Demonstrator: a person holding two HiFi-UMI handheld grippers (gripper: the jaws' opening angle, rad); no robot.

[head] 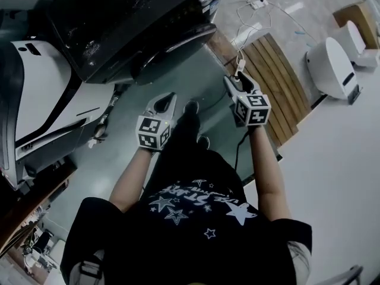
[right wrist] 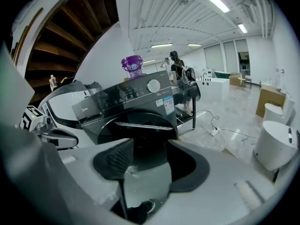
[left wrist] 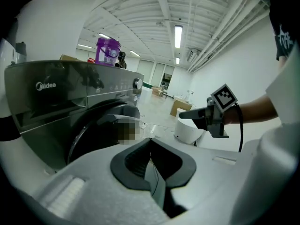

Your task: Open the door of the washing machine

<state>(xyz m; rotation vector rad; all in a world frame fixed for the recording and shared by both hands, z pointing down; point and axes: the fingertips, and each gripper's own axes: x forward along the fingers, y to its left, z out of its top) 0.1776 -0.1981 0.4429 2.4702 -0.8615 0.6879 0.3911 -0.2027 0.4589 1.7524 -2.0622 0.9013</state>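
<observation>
The dark front-loading washing machine point(head: 136, 16) stands ahead of me, its round door point(head: 169, 52) closed against the front. In the right gripper view the door point(right wrist: 140, 135) shows straight past the jaws. My left gripper point(head: 164, 103) is shut with nothing in it and hangs short of the door, lower left of it. In its own view, the left gripper point(left wrist: 150, 146) has its pads pressed together. My right gripper point(head: 238, 85) is open and empty, off the door's right side. The floor and a shoe show through the gap of the right gripper point(right wrist: 150, 158).
A purple jug point(right wrist: 133, 66) sits on top of the machine. A white appliance point(head: 41, 100) stands to its left. At the right are a wooden platform point(head: 279, 82), a white rounded unit point(head: 332, 64) and cables point(head: 255, 5) on the floor.
</observation>
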